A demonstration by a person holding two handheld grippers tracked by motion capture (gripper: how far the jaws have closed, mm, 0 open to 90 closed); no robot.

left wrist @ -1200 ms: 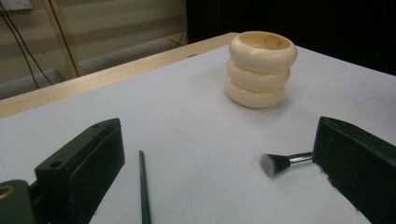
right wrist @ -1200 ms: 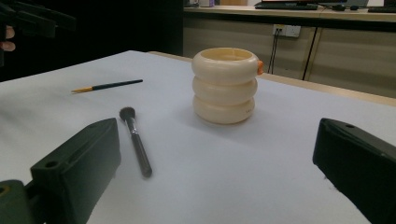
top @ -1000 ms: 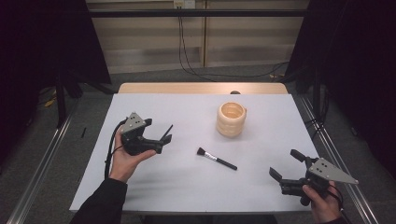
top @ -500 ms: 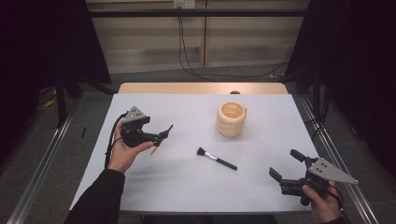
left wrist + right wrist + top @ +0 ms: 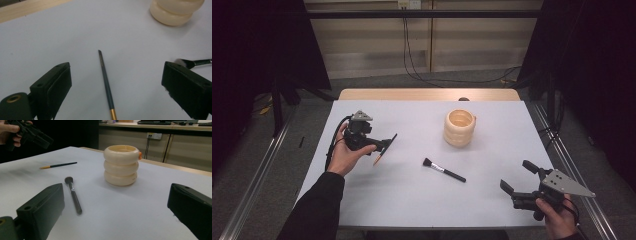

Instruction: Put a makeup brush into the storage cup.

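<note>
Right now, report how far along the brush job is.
Nothing looks done: the thin brush and the makeup brush both lie on the table, and the cream holder stands apart from them. In hand: the left gripper, open, hovers over the thin brush. Left: likely grasping and moving both; the right gripper waits open.

Bright tabletop, dark surroundings, soft shadows

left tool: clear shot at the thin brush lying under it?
Probably yes. The left tool hangs open above the thin brush, whose dark handle lies on bare table between the spread jaws. The makeup brush and the cream holder sit off to one side, clear of it.
</note>
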